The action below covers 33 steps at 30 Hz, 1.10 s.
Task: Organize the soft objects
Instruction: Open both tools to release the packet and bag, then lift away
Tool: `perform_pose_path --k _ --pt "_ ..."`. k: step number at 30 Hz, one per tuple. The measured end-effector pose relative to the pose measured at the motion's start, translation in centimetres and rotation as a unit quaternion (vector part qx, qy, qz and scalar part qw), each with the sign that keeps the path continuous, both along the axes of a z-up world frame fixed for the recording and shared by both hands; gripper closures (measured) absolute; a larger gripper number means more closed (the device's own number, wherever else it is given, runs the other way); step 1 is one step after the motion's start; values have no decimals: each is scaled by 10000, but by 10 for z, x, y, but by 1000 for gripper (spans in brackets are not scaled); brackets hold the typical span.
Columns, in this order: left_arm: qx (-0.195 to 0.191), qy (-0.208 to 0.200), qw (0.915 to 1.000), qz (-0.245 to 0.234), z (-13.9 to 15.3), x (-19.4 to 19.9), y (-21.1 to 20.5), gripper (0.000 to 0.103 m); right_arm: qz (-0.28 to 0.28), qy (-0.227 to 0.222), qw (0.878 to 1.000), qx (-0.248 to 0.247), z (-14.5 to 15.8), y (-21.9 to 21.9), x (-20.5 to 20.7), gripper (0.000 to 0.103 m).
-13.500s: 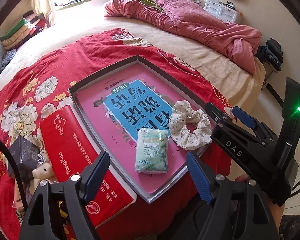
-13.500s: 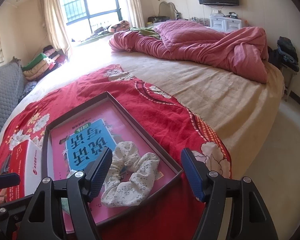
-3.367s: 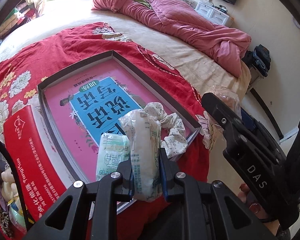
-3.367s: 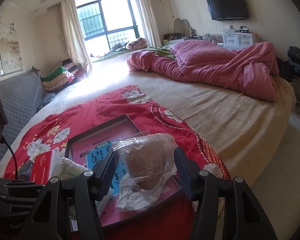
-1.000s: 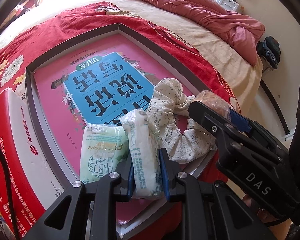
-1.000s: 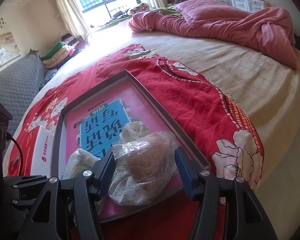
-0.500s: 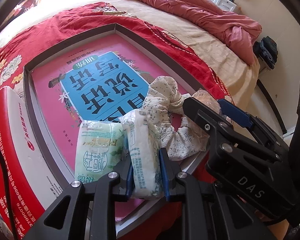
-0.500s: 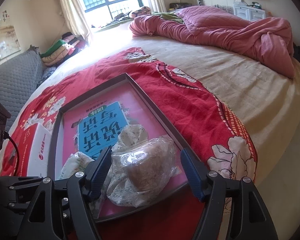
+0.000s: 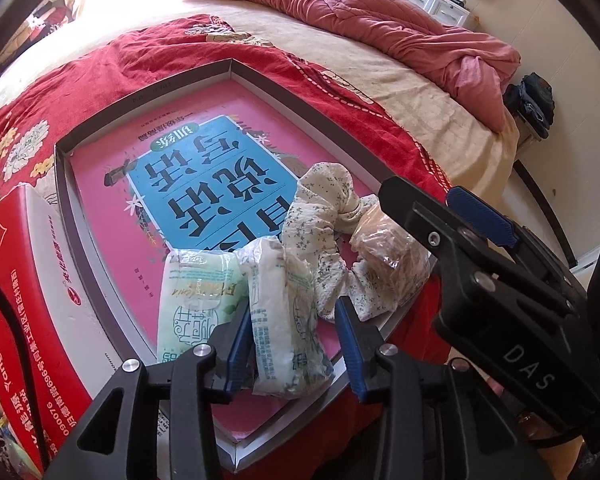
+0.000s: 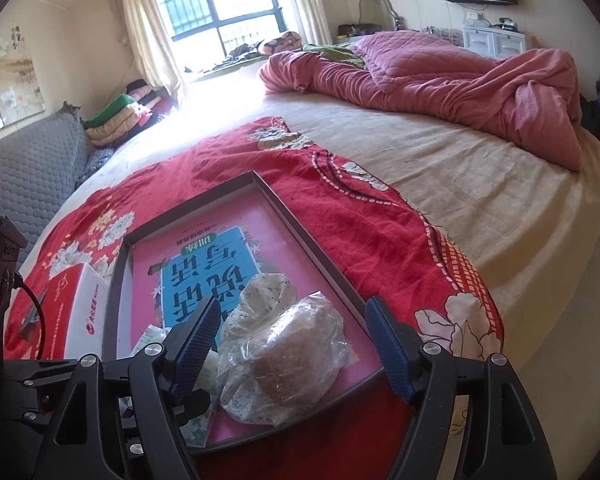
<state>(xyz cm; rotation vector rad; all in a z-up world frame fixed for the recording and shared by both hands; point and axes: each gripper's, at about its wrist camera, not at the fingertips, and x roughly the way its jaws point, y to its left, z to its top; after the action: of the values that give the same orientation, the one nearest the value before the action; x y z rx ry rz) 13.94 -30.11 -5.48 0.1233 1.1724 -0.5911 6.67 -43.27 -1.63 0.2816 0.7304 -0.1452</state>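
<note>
Two claws hover over the near corner of a shallow grey-rimmed tray (image 9: 148,88) that lies on a red floral blanket (image 9: 132,48) spread across the bed (image 10: 480,184). The tray's floor is a pink sheet with a blue panel of large printed characters.

The left claw (image 9: 296,336) is opening: its blue pads stand a little apart on either side of a white tissue pack (image 9: 284,312), which lies on the tray floor between them, the left pad just beside it and the right pad clear of it. A pale green tissue pack (image 9: 192,296) lies flat against that pack's left side.

The right claw (image 10: 296,344) is spread wide and its jaws are opening. Between them, touching neither pad, sits a brown bun in a clear plastic bag (image 10: 288,356), resting in the tray's near right corner partly on a cream floral scrunchie (image 10: 260,296). In the left wrist view the scrunchie (image 9: 324,216) lies between the white pack and the bagged bun (image 9: 388,248), touching both.

Left of the tray, against its rim, sits a red and white carton (image 9: 24,280). A rumpled pink quilt (image 10: 440,88) is heaped at the far end of the bed.
</note>
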Motion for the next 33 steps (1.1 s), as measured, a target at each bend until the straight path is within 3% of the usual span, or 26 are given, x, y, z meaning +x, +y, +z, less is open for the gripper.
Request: perform_pose_path --k 9,15,22,29,33 --pt "91 -253 9996 53 16 -6 3 54 -275 -471 9984 137 16 -10 -10 27" --pt "227 -552 9981 135 31 -11 8 41 -339 -604 9975 129 22 -12 -13 26" --pt "296 -805 9961 225 43 -12 15 35 -392 -726 9966 29 27 -12 -17 26" --pt "138 -911 9949 415 56 -14 32 30 -670 -946 9933 -43 36 -19 -26 26" --pt "-17 -998 9934 560 68 -15 43 20 -736 -1024 9920 -8 42 -23 -30 25"
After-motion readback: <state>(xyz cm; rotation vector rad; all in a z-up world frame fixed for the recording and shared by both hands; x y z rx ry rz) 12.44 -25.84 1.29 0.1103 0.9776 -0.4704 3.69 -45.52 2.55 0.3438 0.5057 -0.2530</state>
